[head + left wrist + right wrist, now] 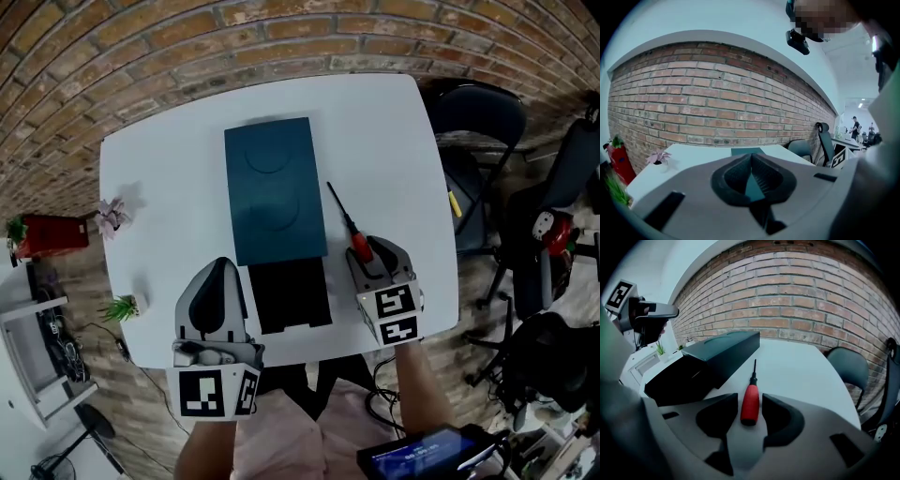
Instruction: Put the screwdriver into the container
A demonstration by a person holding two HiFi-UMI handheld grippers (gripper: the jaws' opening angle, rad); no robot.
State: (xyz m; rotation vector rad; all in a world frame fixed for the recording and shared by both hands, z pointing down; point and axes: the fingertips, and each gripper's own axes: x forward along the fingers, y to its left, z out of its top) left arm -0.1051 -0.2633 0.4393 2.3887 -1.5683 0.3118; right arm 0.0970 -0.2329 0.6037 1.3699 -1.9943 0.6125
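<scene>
Screwdriver (360,246): red handle, thin dark shaft. It lies flat on the white worktop (178,169), just right of the open container (291,295).
Handling: probably light, stiff and apt to roll; best taken across the handle.
Right gripper (750,398): fingers apart, straddling the handle without pressing.
Left gripper (751,159): fingers together, empty.

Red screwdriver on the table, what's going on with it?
A person holds a gripper in each hand. The right gripper has its fingers open on either side of the red-handled screwdriver, which lies on the white table, not squeezed yet. The left gripper is shut and empty, near the dark teal box.
</scene>
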